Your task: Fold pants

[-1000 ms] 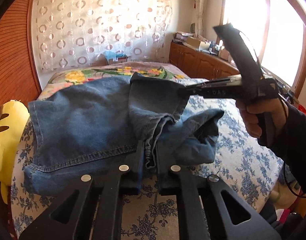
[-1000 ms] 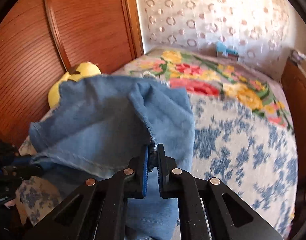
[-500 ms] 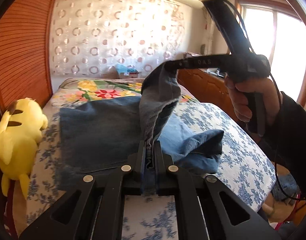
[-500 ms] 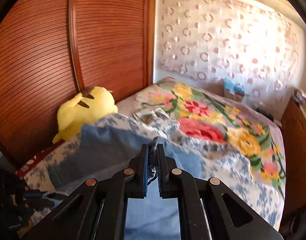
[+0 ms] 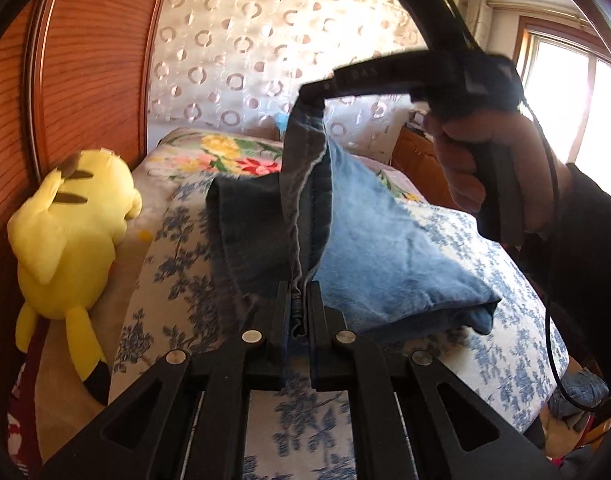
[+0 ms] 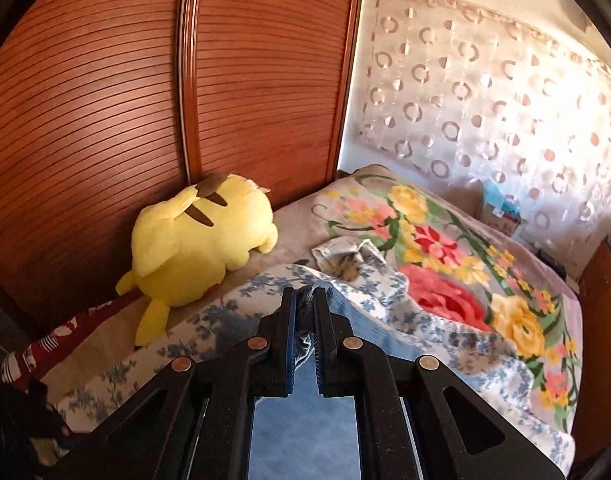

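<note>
**Jeans held up between both tongs over the bed**

The jeans (image 5: pixel 369 248) hang in the air above the bed (image 5: pixel 177 280), gripped at two places along one stitched edge. The left tongs (image 5: pixel 299 312) are closed on the lower end of that edge, the seam running straight up from between their tips. The right tongs (image 5: pixel 311 94), seen from the left wrist camera, pinch the upper end of the same edge, higher and farther back, held by the right hand (image 5: pixel 485 160). In the right wrist view the right tongs (image 6: pixel 304 308) are clamped on a bunched strip of denim (image 6: pixel 305 344) that drops away beneath them.

From the taut edge the cloth falls in two flaps: a darker one to the left, and a paler one to the right that slopes down and rests on the blue-flowered bedspread (image 5: pixel 505 320). A folded corner lies lowest on the right side.

A yellow plush toy (image 5: pixel 65 236) lies at the bed's left edge against the slatted wooden wall (image 6: pixel 105 100). A bright floral blanket (image 6: pixel 445 248) covers the far end, with a patterned curtain (image 6: pixel 485 100) behind.
</note>
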The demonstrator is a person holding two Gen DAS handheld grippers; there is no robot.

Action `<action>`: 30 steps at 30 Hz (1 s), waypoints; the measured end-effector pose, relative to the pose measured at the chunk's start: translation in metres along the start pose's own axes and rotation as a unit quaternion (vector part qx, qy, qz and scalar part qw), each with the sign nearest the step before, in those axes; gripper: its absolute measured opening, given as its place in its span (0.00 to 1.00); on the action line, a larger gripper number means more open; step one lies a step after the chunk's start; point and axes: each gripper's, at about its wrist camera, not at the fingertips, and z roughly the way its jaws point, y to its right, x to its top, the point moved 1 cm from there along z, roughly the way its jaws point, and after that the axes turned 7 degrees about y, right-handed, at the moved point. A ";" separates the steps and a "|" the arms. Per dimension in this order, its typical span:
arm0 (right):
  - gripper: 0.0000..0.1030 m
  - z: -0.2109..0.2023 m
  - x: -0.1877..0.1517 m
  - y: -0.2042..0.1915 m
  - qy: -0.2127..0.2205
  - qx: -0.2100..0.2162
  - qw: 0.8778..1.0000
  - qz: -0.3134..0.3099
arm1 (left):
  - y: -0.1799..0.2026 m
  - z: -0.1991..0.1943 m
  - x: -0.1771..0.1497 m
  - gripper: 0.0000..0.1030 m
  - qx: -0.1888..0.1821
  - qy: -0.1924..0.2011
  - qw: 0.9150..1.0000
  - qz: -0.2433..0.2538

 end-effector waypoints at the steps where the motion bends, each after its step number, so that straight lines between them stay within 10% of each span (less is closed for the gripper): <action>1: 0.07 0.006 0.001 -0.003 -0.002 0.000 1.000 -0.001 | -0.003 0.002 -0.003 0.08 0.000 -0.005 1.000 -0.003; 7: 0.23 0.024 0.001 -0.016 -0.026 0.014 1.000 0.010 | -0.016 0.008 -0.016 0.13 0.033 -0.034 0.999 0.009; 21: 0.45 -0.033 -0.054 0.017 -0.013 0.007 0.999 0.033 | -0.013 -0.006 -0.005 0.75 0.033 -0.011 0.999 0.014; 30: 0.54 -0.092 -0.118 0.047 -0.022 -0.043 0.995 0.090 | 0.015 -0.001 0.005 0.77 0.024 0.002 0.999 0.026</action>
